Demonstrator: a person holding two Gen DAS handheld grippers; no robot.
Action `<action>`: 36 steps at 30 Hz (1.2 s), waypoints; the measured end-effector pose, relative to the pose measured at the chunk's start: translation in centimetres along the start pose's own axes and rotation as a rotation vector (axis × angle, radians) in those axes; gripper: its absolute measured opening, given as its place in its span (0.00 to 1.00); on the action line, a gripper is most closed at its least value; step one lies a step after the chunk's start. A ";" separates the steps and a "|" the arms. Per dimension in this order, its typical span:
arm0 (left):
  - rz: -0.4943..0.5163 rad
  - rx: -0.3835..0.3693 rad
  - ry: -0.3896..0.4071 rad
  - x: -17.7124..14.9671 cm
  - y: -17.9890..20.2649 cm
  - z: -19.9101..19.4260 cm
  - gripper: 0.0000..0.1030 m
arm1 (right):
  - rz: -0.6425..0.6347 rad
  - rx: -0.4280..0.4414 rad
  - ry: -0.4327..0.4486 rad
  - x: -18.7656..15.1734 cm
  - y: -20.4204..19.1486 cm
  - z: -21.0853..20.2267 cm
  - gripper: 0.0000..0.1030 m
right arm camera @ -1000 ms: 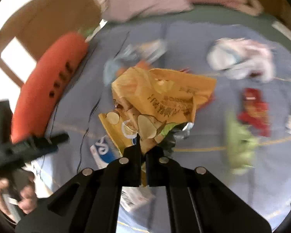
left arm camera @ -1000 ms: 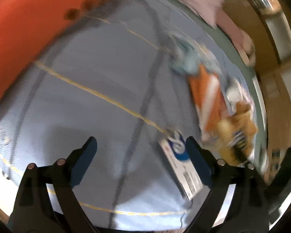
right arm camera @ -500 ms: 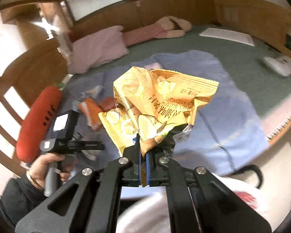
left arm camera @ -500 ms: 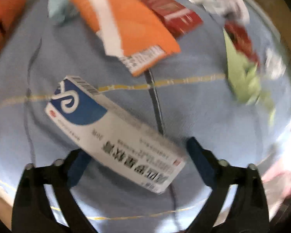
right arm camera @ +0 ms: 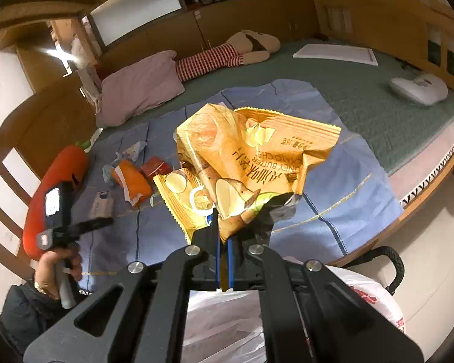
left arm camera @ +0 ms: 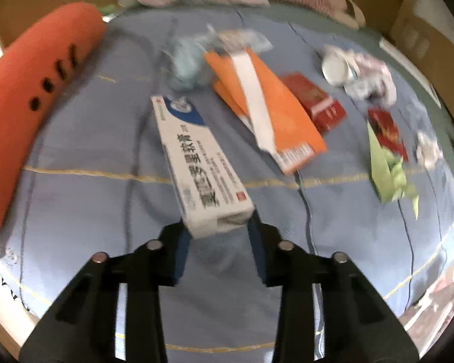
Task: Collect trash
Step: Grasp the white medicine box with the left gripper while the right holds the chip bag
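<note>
Where the left wrist view looks down on the blue sheet (left arm camera: 75, 199), the left tongs (left arm camera: 219, 230) are clamped on the near end of a white-and-blue carton (left arm camera: 193, 163), which runs away from the tips. Beyond it lie an orange envelope (left arm camera: 275, 112), a red box (left arm camera: 314, 103), green paper (left arm camera: 387, 169) and a carrot pillow (left arm camera: 36, 96).

Right wrist view: right tongs (right arm camera: 224, 248) pinched shut on a crumpled yellow snack bag (right arm camera: 251, 163), held above a white plastic bag (right arm camera: 227, 326) beside the bed (right arm camera: 378, 112).

The left tongs (left arm camera: 219, 227) clamp the near end of a white-and-blue box (left arm camera: 196, 163) above the blue bedsheet (left arm camera: 75, 199).
</note>
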State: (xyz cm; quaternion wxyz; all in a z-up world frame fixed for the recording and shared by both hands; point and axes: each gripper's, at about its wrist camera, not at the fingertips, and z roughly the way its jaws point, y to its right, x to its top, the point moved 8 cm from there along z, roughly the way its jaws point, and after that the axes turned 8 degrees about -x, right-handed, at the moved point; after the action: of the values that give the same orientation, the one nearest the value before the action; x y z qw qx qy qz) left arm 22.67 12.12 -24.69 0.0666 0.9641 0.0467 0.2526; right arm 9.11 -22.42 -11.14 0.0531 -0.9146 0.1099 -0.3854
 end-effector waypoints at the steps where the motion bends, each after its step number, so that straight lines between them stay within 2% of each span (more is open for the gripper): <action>1: -0.001 -0.007 0.012 0.2 -0.3 -0.3 0.02 | -0.004 -0.006 -0.003 -0.1 -0.2 0.1 0.04; 4: 0.008 -0.025 0.064 0.5 -0.6 -1.6 0.02 | -0.001 0.013 -0.027 -0.5 -0.6 0.8 0.04; 6: -0.001 -0.056 0.058 0.6 -0.8 -1.6 0.02 | -0.001 0.024 -0.044 -0.8 -1.0 1.3 0.04; 9: -0.098 -0.137 0.032 0.1 -1.6 -1.0 0.02 | -0.017 0.032 -0.057 -1.1 -1.7 1.8 0.04; 11: -0.223 -0.176 0.014 -0.2 -3.4 -0.5 0.16 | -0.020 0.042 -0.065 -1.2 -2.1 2.1 0.04; 12: -0.278 -0.185 0.006 -0.4 -4.2 -0.3 0.38 | -0.018 0.050 -0.071 -1.2 -2.4 2.3 0.04; 13: -0.347 -0.189 0.007 -0.5 -5.3 -0.2 0.53 | -0.018 0.056 -0.075 -1.2 -2.5 2.4 0.04; 15: -0.416 -0.191 0.029 -0.4 -6.6 -0.2 0.58 | -0.021 0.071 -0.084 -1.2 -3.0 2.5 0.04; 17: -0.430 -0.169 0.061 0.6 -7.5 -0.1 0.79 | -0.026 0.076 -0.086 -1.1 -3.3 2.3 0.04; 19: -0.456 -0.109 0.110 1.9 -8.9 -0.2 0.81 | -0.027 0.085 -0.081 -1.0 -3.3 2.0 0.04; 21: -0.412 -0.060 0.121 3.2 -9.4 0.6 0.85 | -0.026 0.088 -0.076 -0.9 -3.1 1.8 0.04; 24: -0.242 0.076 0.061 4.5 -9.6 3.0 0.87 | -0.010 0.090 -0.085 -1.0 -2.6 1.8 0.04; 26: -0.164 0.116 0.042 4.7 -9.5 3.7 0.93 | 0.012 0.090 -0.103 -1.2 -1.9 2.1 0.04; 29: -0.161 0.160 0.072 4.7 -9.8 3.0 0.94 | 0.045 0.082 -0.121 -1.2 -1.1 2.4 0.04; 31: -0.170 0.135 0.051 4.2 -9.7 3.5 0.97 | 0.044 0.086 -0.129 -1.2 -1.2 2.6 0.04; 35: -0.228 0.034 -0.018 3.0 -9.4 4.6 0.98 | -0.013 0.079 -0.123 -1.1 -2.6 2.8 0.04; 36: -0.227 0.036 -0.021 3.1 -9.6 4.8 0.98 | -0.026 0.077 -0.127 -1.2 -3.0 2.9 0.04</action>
State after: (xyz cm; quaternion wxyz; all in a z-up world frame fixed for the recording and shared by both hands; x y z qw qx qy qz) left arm 27.16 21.44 -28.83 0.0781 0.9562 0.1592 0.2327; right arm 10.86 -19.15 -13.51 0.0900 -0.9358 0.0794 -0.3314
